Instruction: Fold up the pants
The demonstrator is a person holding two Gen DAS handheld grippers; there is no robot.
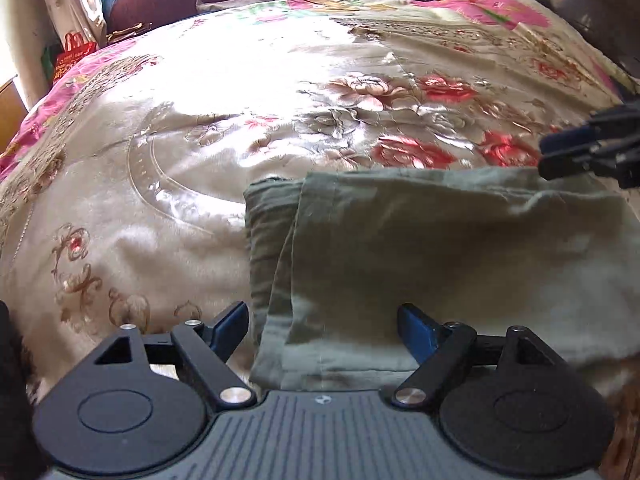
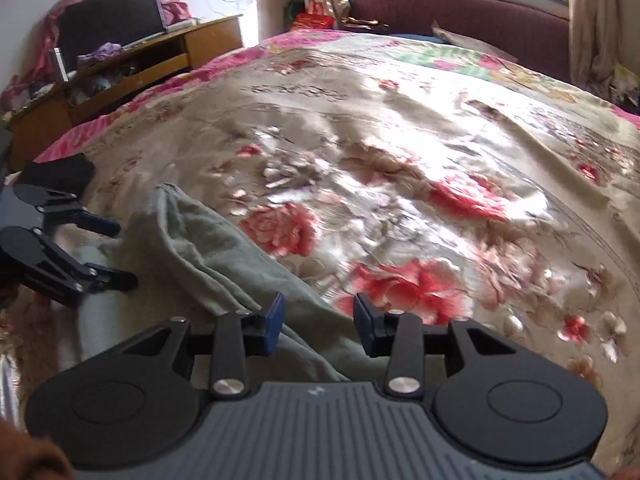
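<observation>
Grey-green pants [image 1: 440, 264] lie folded on the floral bedspread [image 1: 200, 128], near the bed's front edge. My left gripper [image 1: 324, 328] is open, its fingers straddling the near left edge of the pants. My right gripper [image 2: 318, 324] is open and empty just above the pants' far edge [image 2: 224, 256]. In the left wrist view the right gripper [image 1: 560, 156] shows at the right, over the far edge of the pants. In the right wrist view the left gripper [image 2: 120, 252] shows open at the left.
A maroon sofa [image 2: 460, 16] stands beyond the bed under a window. A wooden cabinet [image 2: 132, 68] with clutter stands at the left. A red bag [image 1: 74, 50] sits by the bed's far left corner. Pillows and clutter [image 1: 500, 4] lie at the far right.
</observation>
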